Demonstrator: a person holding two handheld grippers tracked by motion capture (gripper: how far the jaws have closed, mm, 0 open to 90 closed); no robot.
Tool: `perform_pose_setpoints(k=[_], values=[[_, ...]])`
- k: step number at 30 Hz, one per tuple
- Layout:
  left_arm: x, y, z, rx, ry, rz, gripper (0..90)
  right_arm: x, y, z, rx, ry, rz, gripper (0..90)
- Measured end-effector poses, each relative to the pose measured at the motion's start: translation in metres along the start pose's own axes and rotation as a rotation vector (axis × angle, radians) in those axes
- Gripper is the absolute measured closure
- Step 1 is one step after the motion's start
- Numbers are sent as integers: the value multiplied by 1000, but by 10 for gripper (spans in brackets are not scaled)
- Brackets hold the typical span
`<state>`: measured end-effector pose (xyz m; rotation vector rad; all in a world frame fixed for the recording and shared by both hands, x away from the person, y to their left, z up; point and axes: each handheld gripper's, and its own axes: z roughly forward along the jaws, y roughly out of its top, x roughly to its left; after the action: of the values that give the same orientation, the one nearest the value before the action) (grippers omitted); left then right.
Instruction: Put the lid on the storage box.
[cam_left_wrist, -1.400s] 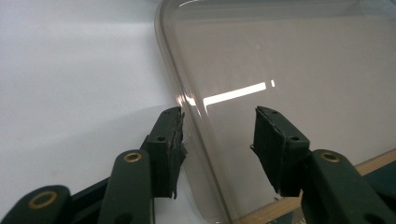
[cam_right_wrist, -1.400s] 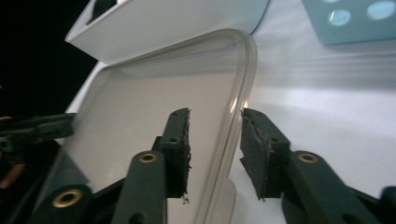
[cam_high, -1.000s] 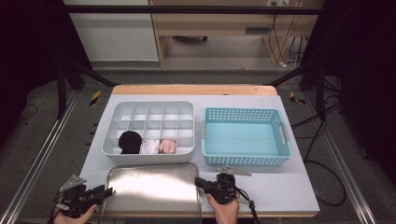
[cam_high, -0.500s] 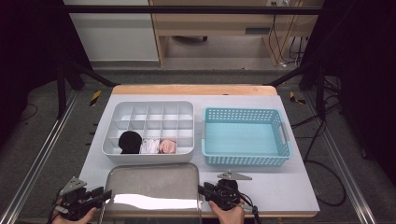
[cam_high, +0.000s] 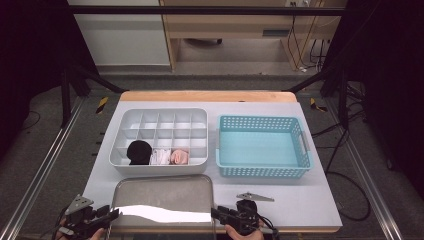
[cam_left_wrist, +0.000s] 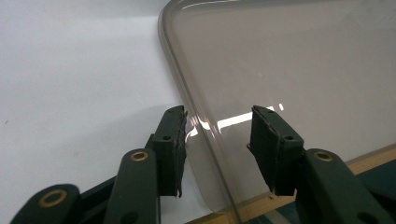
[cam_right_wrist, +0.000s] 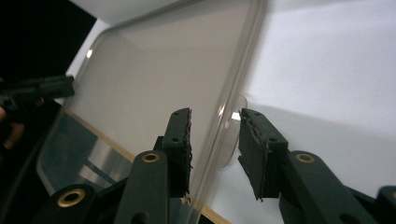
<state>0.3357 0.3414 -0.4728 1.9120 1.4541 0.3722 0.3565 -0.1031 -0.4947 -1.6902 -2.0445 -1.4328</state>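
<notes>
Both grippers straddle the clear lid (cam_high: 162, 200) edges, jaws open — left gripper (cam_left_wrist: 219, 149), right gripper (cam_right_wrist: 215, 149). Next, likely: close, then lift.

Organizer (cam_high: 159, 136) & basket (cam_high: 262, 146) block far side; right table (cam_high: 310, 200) free.

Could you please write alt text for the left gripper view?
The left tool hangs open with its two black jaws either side of the rim of a clear, round-cornered plastic lid, which lies on a white table.
</notes>
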Motion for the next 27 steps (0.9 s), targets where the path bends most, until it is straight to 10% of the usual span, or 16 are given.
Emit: perform_pose_setpoints(k=[6, 25, 27], values=[[0, 0, 0, -2, 2, -6, 543, -6, 2, -2, -30, 52, 93, 668], [2, -1, 0, -10, -15, -22, 527, -9, 6, 1, -96, 112, 112, 583], [3, -1, -1, -12, -32, -28, 515, -8, 7, 6, -90, 181, 120, 626]])
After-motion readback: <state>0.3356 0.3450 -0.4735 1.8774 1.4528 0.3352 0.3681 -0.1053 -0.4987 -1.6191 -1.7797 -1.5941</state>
